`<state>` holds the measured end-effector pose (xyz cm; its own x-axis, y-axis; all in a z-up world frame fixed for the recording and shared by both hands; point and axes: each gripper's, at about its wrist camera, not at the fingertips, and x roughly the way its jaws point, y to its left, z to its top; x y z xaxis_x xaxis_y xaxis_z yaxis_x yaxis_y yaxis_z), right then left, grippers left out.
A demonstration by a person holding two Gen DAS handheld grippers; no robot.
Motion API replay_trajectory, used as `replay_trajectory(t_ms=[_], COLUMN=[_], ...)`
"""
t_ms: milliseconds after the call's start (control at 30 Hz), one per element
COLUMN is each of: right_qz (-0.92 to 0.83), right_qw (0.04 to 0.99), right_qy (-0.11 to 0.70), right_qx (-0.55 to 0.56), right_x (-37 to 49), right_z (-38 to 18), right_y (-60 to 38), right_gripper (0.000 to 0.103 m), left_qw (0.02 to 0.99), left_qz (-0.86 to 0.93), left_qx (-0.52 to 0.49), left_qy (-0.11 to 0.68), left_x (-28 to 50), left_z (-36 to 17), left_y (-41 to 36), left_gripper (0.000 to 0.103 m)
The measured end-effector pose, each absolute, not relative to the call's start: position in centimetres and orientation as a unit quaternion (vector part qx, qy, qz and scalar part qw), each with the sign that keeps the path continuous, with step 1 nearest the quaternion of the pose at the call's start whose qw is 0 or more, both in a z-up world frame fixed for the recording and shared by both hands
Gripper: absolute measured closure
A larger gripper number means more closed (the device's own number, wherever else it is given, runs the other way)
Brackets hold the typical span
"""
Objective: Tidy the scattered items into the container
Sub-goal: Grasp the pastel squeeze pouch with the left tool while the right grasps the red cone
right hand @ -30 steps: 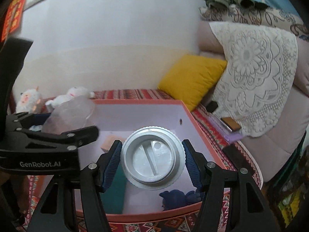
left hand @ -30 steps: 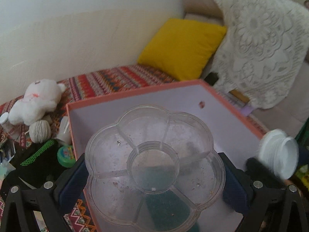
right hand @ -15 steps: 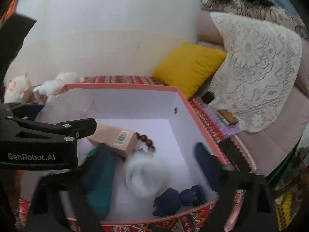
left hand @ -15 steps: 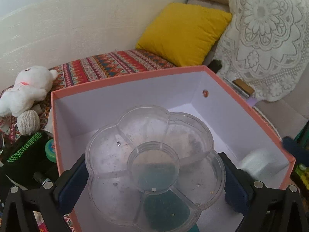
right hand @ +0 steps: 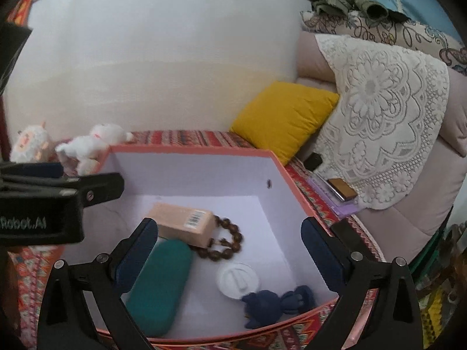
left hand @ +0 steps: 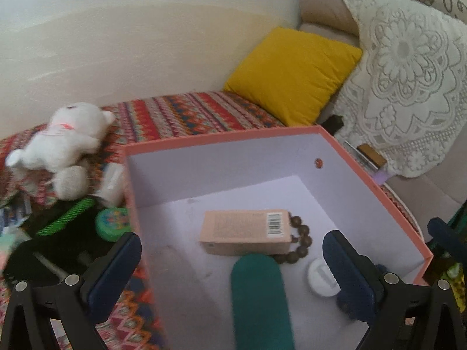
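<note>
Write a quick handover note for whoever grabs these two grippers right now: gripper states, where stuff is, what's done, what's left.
Left gripper: open, empty, above the orange box.
Right gripper: open, empty, over the box too.
In the box: teal case, pink carton, bead bracelet, white lid, navy toy. The clear flower tray is not visible.
Left outside, beside the box: white plush, green round tin, green mesh item, other clutter too blurred to name.

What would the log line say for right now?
left gripper: open, empty | right gripper: open, empty | box: white lid, green case, beads inside
</note>
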<state>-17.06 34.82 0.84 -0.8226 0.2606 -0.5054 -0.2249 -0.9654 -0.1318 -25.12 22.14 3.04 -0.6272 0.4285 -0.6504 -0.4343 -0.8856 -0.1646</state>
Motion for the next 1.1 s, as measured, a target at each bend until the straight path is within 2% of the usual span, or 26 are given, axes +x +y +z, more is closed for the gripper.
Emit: replay_trajectory(t_ms=[167, 433, 700, 767, 800, 833, 933, 1067, 1100], right_qz=[0.967, 0.970, 0.894, 0.867, 0.853, 0.838, 0.830, 0.822, 0.822], right_qw=[0.077, -0.048, -0.198, -0.234, -0.252, -0.269, -0.245, -0.250, -0.257], right_qy=[-0.040, -0.083, -0.106, -0.111, -0.113, -0.115, -0.160, -0.156, -0.158], right_qx=[-0.240, -0.222, -0.387, -0.425, -0.443, -0.461, -0.475, -0.487, -0.483], right_x=[-16.6, -15.5, -16.5, -16.8, -16.9, -17.0, -17.4, -18.6, -18.7], right_z=[3.0, 3.7, -5.2, -7.4, -8.5, -9.6, -12.5, -13.9, -13.7], right_y=[30.0, 18.6, 8.7, 6.2, 5.0, 3.8, 2.7, 3.0, 2.9], right_gripper=[0.002, 0.000, 0.001, 0.010, 0.023, 0.029, 0.029, 0.031, 0.043], left_qw=[0.186, 0.041, -0.028, -0.026, -0.022, -0.021, -0.018, -0.005, -0.003], left_qz=[0.920, 0.933, 0.913, 0.908, 0.906, 0.905, 0.903, 0.896, 0.895], left_qx=[-0.346, -0.356, -0.402, -0.412, -0.416, -0.419, -0.425, -0.439, -0.442], left_qy=[-0.007, -0.024, -0.061, -0.066, -0.067, -0.066, -0.063, -0.062, -0.059], left_x=[-22.9, -19.6, -16.5, -16.4, -16.4, -16.6, -17.2, -19.0, -19.5], left_z=[4.2, 3.0, -2.3, -3.2, -3.7, -4.1, -5.1, -6.9, -7.4], left_y=[15.2, -1.2, -11.8, -12.5, -12.9, -13.1, -13.3, -12.9, -12.6], left_gripper=[0.001, 0.000, 0.000, 0.000, 0.000, 0.000, 0.000, 0.000, 0.000])
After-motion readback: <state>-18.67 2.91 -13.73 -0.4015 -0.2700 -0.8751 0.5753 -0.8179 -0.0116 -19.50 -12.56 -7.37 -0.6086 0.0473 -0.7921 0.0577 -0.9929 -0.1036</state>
